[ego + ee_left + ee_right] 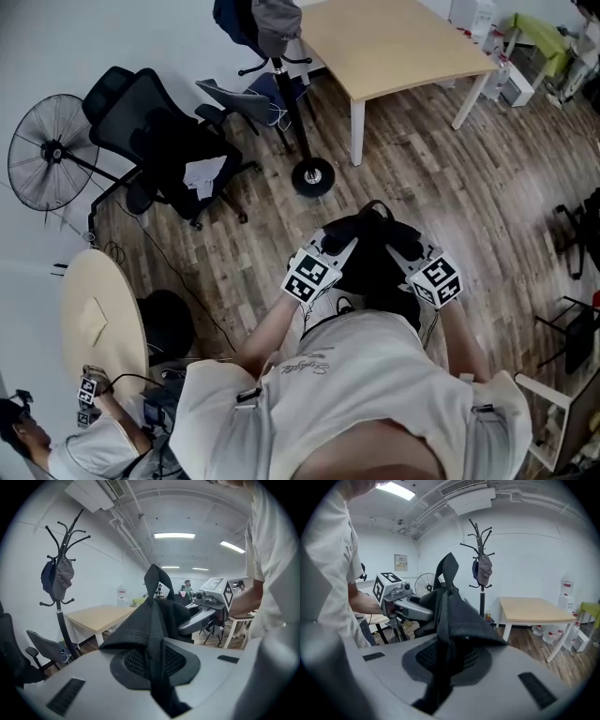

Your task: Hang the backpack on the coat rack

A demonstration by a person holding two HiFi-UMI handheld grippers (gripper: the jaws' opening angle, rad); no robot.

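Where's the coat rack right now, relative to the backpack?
In the head view the coat rack stands straight ahead of the backpack, between the black office chair on the left and the wooden table on the right.

Looking at a pale wooden rectangular table on white legs [394,42], standing on a brown plank floor [487,178]. Finding, just left of that table in the head view, a grey swivel chair [239,98]. Finding further left of the table a black mesh office chair [150,131], carrying a white sheet of paper [204,174]. Seeing a black round-caged pedestal fan [45,152] farthest left of the table, by the white wall. Spotting a lime-green seat [542,33] just right of the table. Spotting a cream round tabletop [94,319] well below and left of the table, and a seated person [56,450] further below-left of the table.
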